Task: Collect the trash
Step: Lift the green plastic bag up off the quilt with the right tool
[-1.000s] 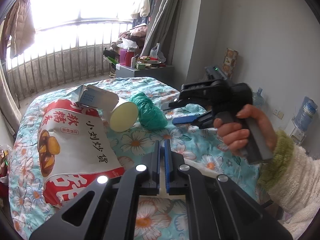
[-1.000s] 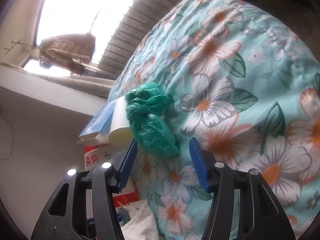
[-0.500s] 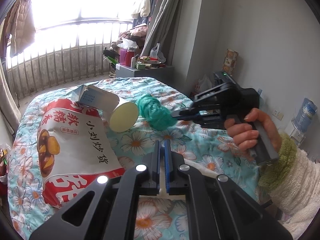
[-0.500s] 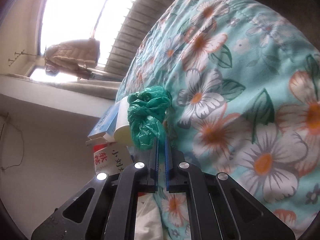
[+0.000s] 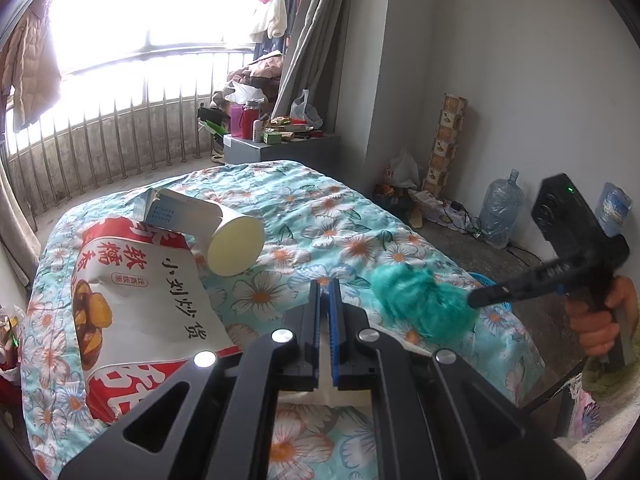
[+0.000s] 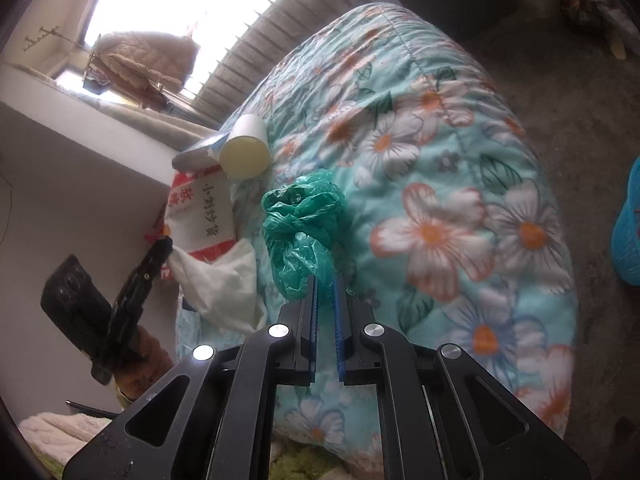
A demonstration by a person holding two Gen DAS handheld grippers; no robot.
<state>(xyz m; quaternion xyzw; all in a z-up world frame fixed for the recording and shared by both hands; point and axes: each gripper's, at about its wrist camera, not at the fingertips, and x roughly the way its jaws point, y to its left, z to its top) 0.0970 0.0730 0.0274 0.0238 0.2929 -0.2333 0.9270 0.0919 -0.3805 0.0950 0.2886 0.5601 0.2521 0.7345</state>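
Above floral bedding [image 6: 460, 184], right gripper [image 6: 325, 284] clamps green bag [image 6: 300, 224]; left gripper [image 5: 327, 292] pinches white bag [image 6: 224, 276].

The left wrist camera is looking along its fingers [image 5: 316, 320] across the bed [image 5: 320, 216] toward the window railing, sitting close above the quilt. The right wrist camera is looking from the bed's side, rolled over; both are sharing the green bag [image 6: 302, 224], paper cup [image 5: 236, 246] and snack bag [image 6: 204, 212]
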